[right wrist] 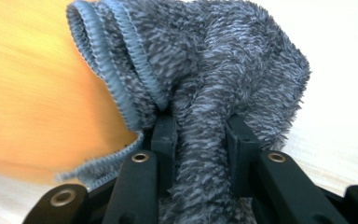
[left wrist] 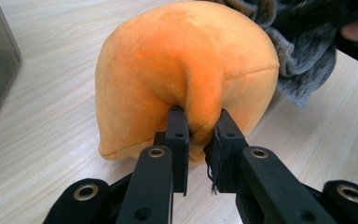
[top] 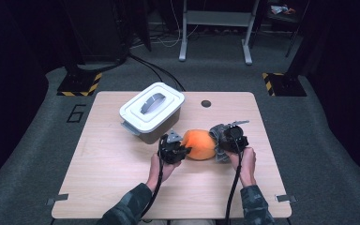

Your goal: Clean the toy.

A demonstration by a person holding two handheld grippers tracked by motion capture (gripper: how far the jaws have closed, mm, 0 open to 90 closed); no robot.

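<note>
Orange plush toy (top: 199,144) lies at bench (top: 103,164) centre. Left gripper (left wrist: 198,133) fingers pinch its fold; right gripper (right wrist: 200,140) fingers clamp grey towel (right wrist: 223,84) at toy's 3 o'clock. Both soft, light, compressible; seams and folds grip best.

Grey carpet floor (top: 37,140), dark surroundings, white desk frame (top: 215,28) behind.

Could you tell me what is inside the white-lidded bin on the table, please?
That cannot be seen: the bin is closed, its white lid with the grey handle covering the inside. Nothing rests on the lid.
</note>
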